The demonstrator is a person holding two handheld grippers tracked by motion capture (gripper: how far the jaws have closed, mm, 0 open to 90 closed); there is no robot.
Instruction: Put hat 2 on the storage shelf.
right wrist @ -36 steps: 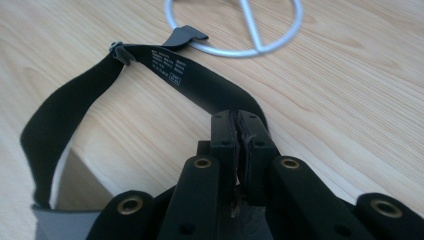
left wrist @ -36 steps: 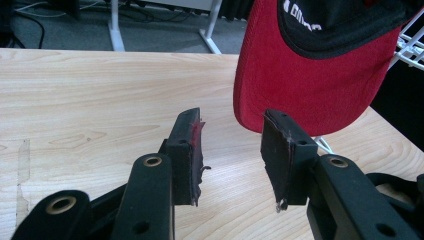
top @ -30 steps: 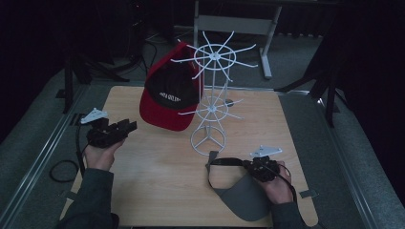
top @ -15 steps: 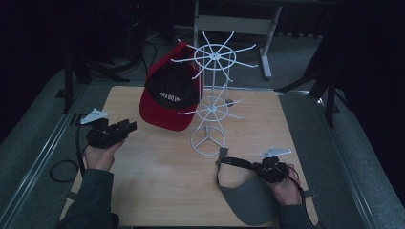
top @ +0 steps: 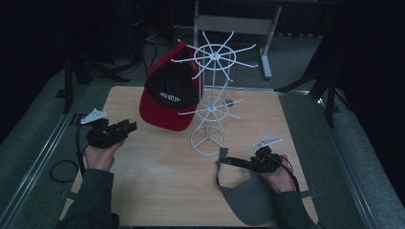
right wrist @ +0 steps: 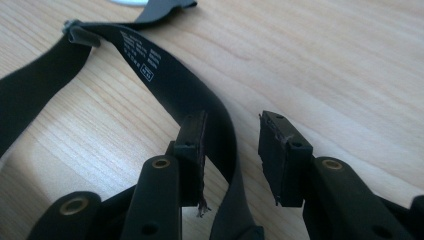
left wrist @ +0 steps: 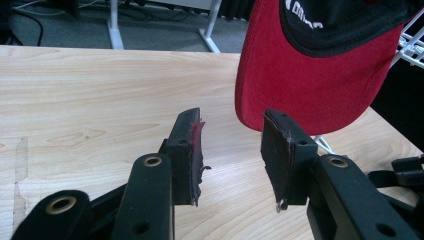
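- On the tabletop [top: 157,191], the right claw [right wrist: 232,150] has just been opening; the strap [right wrist: 200,100] of the grey cap [top: 248,205] lies between its jaws (unclamped).
- The left claw [left wrist: 232,150] stands apart, empty.

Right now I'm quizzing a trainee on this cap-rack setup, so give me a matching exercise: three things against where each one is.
Things:
1. red cap
2. grey visor
3. left gripper

Places:
A. flat on the table, near edge
B. hanging on the white wire rack
C. held above the table's left side, nothing between its fingers

Pairs: 1-B, 2-A, 3-C
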